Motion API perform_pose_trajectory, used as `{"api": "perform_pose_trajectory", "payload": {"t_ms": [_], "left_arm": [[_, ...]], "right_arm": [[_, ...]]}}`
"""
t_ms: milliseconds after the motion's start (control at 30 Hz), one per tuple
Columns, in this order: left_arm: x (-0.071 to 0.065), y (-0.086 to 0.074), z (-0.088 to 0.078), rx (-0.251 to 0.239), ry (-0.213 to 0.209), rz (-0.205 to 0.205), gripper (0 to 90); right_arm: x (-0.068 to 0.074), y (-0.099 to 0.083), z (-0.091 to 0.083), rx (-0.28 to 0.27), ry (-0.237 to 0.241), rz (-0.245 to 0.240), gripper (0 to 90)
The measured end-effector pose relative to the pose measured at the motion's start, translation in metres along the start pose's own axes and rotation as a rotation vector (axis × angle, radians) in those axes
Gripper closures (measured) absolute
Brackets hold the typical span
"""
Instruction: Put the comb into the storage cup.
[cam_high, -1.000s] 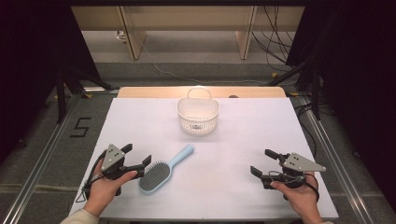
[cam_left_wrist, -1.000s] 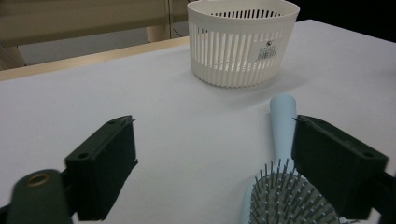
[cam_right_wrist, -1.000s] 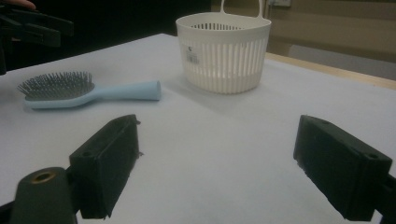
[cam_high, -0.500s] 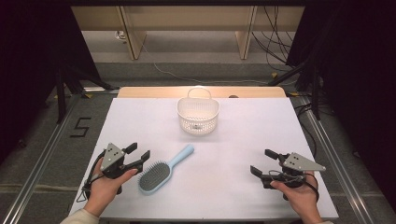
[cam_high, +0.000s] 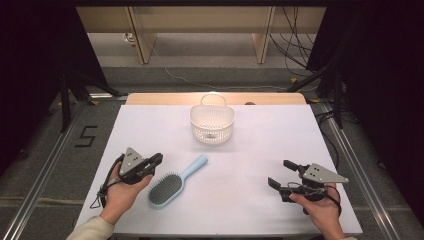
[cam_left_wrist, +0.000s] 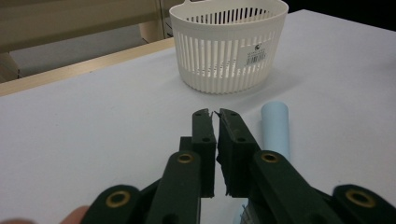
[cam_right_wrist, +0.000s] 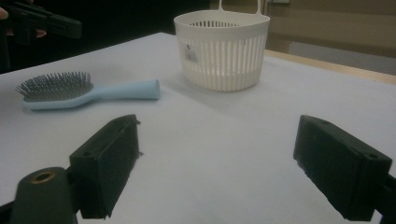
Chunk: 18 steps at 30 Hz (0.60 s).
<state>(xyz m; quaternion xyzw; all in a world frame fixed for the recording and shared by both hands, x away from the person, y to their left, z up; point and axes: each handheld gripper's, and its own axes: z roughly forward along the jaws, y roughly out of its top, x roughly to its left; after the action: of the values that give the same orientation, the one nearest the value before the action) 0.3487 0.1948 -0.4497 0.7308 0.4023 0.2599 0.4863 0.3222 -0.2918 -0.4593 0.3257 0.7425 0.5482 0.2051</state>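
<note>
On the near left of the white surface (cam_high: 250, 150), my left tool (cam_high: 156, 161) sits just beside the hairbrush (cam_high: 175, 181), a little to its left, and its jaws have just been closing; they now stand together with nothing between them, as the left gripper view makes plain. I judge that a test squeeze or a reset before the reach, since the brush lies untouched, bristles up, its pale blue handle angled toward the white basket (cam_high: 212, 124) at the far middle. That layout reads to me like a pick-and-drop: the brush is close to my left hand (cam_high: 120, 192) and the basket is straight ahead of it, open side up. My right tool (cam_high: 285, 177) rests well apart at the near right, jaws wide apart and holding nothing, presumably parked out of the way while the left does the work.

What I can't read well: in the left gripper view the jaws cover most of the brush, so just the handle tip (cam_left_wrist: 275, 128) and a sliver below show, and I cannot tell how close the pads are to the bristle head. The basket's label is too small to read. In the right gripper view the left tool is cut off at the top corner, dark against a dark background.
</note>
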Motion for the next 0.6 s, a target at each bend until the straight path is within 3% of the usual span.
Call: {"api": "perform_pose_trajectory", "payload": {"t_ms": [600], "left_arm": [[-0.016, 0.014, 0.027, 0.108, -0.035, -0.005, 89.6]], "right_arm": [[0.000, 0.000, 0.001, 0.003, 0.002, 0.000, 15.1]]}}
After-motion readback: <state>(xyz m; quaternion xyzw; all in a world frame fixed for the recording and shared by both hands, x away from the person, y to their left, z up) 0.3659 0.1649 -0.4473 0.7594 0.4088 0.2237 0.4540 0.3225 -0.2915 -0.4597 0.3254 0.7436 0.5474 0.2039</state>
